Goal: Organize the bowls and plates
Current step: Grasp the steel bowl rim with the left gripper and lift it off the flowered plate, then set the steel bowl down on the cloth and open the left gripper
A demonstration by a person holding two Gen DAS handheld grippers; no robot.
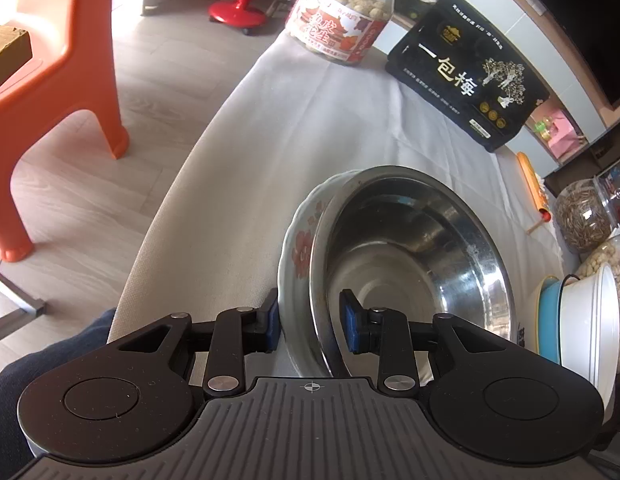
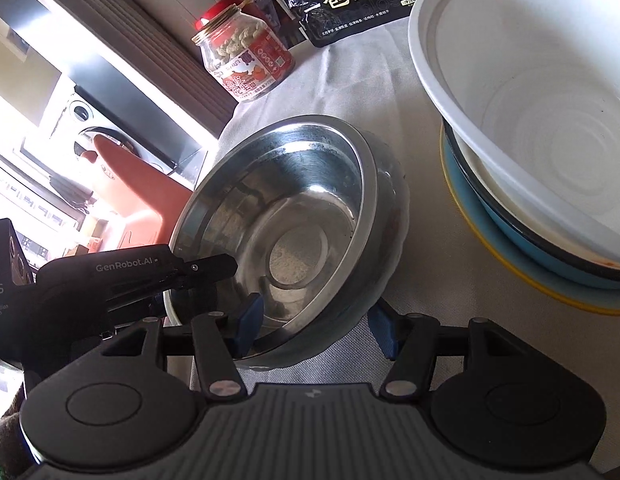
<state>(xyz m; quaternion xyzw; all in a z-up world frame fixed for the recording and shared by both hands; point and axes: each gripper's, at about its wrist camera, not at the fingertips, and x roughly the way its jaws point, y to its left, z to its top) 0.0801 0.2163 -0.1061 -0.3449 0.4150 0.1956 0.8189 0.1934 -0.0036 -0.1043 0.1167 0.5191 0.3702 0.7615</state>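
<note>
1. A steel bowl (image 1: 410,256) sits tilted inside a flowered ceramic bowl (image 1: 300,248) on the cloth-covered table (image 1: 310,120), close to the table's near edge.
2. The left gripper (image 1: 310,320) has its blue pads on either side of the two nested rims: one pad lies outside the ceramic wall, the other inside the steel bowl. The jaws are drawn in around both rims, though I cannot tell whether the pads actually press on them.
3. The right gripper (image 2: 314,322) comes at the steel bowl (image 2: 286,216) from the other side. Its jaws are spread, one blue pad inside the bowl and the other outside under the rim, with a visible gap on the outer side.
4. The left gripper's finger (image 2: 206,266) shows in the right wrist view, reaching over the steel rim.
5. Just beside the nested pair, toward the right edge of the table, a white plastic bowl (image 2: 530,92) leans in a blue bowl (image 2: 522,232), which rests on a yellow-rimmed plate (image 2: 510,268).
6. At the far edge stand a jar of coated peanuts (image 1: 344,16) and a black snack bag (image 1: 470,72).
7. An orange plastic chair (image 1: 58,60) stands on the floor off the left edge.
</note>
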